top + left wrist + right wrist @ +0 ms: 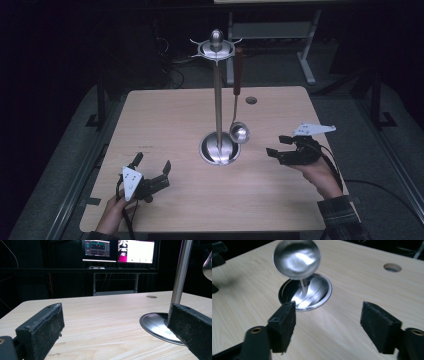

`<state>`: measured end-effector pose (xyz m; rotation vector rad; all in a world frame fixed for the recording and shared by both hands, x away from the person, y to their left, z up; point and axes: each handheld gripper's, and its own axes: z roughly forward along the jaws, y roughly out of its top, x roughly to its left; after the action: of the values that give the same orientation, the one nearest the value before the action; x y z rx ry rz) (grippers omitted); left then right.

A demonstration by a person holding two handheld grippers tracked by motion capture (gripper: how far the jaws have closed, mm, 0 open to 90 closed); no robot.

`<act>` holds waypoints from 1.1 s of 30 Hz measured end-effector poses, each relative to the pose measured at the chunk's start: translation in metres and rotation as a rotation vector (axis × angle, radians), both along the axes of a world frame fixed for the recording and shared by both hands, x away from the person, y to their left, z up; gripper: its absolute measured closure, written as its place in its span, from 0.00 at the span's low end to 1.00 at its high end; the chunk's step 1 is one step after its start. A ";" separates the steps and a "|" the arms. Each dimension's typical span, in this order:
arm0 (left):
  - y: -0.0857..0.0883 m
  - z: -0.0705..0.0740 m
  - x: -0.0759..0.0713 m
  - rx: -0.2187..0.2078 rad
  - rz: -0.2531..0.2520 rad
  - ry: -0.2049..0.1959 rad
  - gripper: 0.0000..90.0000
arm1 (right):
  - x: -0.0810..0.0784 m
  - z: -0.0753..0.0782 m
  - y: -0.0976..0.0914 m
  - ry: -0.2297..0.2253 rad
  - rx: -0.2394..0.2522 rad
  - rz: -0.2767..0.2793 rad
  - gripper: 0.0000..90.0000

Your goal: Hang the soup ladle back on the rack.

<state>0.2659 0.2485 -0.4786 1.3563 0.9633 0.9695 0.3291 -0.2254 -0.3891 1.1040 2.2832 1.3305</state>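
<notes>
1. Wooden desk (165, 120), dark room around it; round cable hole (251, 100) near the far edge.
2. Metal utensil stand (218, 100) at desk centre: round base (212, 150), upright pole, hook ring on top.
3. Ladle (239, 131) hangs from the stand's top by its dark handle, to the right of the pole; its bowl hangs just above the base's right edge. Can't tell whether it touches the base.
4. Right gripper (278, 148) sits right of the stand, near the ladle bowl, jaws pointing left toward it. Jaws spread wide, nothing between them, not touching the ladle.
5. Right gripper view: ladle bowl (297, 258) ahead and above the jaws, base (319, 293) behind it; bare desk between the two pads.
6. Left gripper (152, 164) at the front left of the desk, well apart from the stand, held by the person's left hand (112, 212). Jaws wide apart, holding nothing.
7. Left gripper view: pole (181, 272) and base (155, 323) by the right-hand pad; monitors (117, 251) lit in the background.
8. Person's right hand (320, 175) with plaid sleeve comes in bottom right.
</notes>
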 end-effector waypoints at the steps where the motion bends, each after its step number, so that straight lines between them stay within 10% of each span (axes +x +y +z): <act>1: 0.000 0.000 0.000 -0.003 0.000 -0.002 0.00 | -0.001 -0.003 -0.001 -0.003 -0.003 -0.005 0.27; 33: -0.001 0.000 0.000 -0.007 -0.002 -0.006 0.00 | -0.043 -0.076 -0.037 -0.002 -0.050 -0.177 0.08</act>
<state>0.2656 0.2474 -0.4787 1.3476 0.9596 0.9678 0.2857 -0.2623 -0.4651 1.2547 2.1479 1.1990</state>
